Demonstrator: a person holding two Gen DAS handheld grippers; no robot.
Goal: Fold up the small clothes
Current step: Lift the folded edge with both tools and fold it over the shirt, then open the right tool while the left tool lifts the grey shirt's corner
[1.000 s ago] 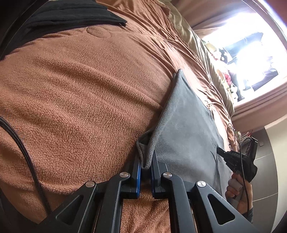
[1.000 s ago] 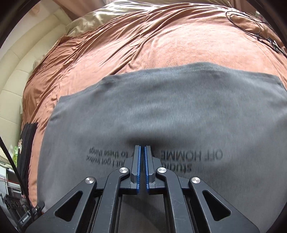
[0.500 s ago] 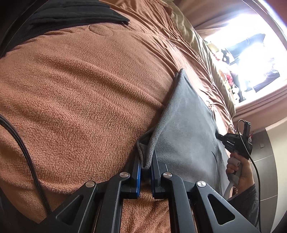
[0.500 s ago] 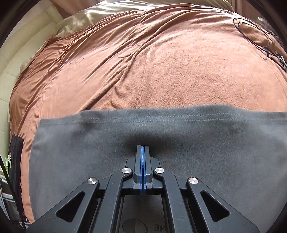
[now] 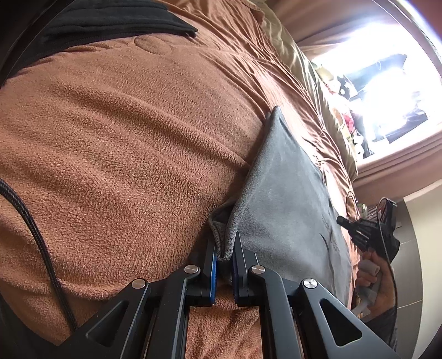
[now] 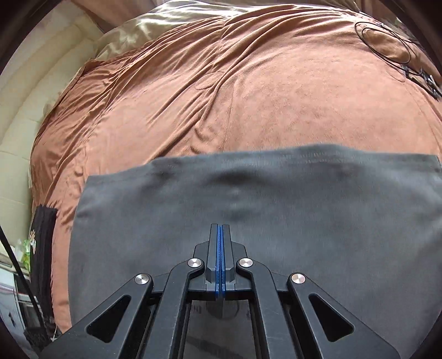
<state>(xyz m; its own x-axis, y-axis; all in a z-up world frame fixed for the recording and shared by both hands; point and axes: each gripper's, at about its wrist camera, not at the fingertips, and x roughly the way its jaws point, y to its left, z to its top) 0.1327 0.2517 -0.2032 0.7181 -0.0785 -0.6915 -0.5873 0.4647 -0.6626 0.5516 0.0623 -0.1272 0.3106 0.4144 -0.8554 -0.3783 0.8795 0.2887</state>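
A grey T-shirt (image 5: 281,193) lies flat on the brown fleece blanket (image 5: 124,138). My left gripper (image 5: 224,248) is shut on the shirt's near folded edge, and the cloth bunches up between its blue pads. In the right wrist view the same shirt (image 6: 276,198) fills the lower half. My right gripper (image 6: 220,229) is over it, its pads pressed together with nothing between them. Whether its tips touch the cloth I cannot tell. In the left wrist view the right gripper (image 5: 367,229) shows past the shirt's far side, held by a hand (image 5: 378,279).
A black garment (image 5: 110,22) lies at the blanket's far left end, also seen as a dark strip (image 6: 41,234). A thin looped cable (image 6: 386,41) rests on the blanket at the upper right. An olive sheet (image 6: 154,30) lies beyond. A black cord (image 5: 36,234) hangs near my left gripper.
My right gripper moved across the shirt toward its far hem. The printed lettering, first ahead of the fingers, now lies under the gripper body. The left gripper kept its hold and stayed still.
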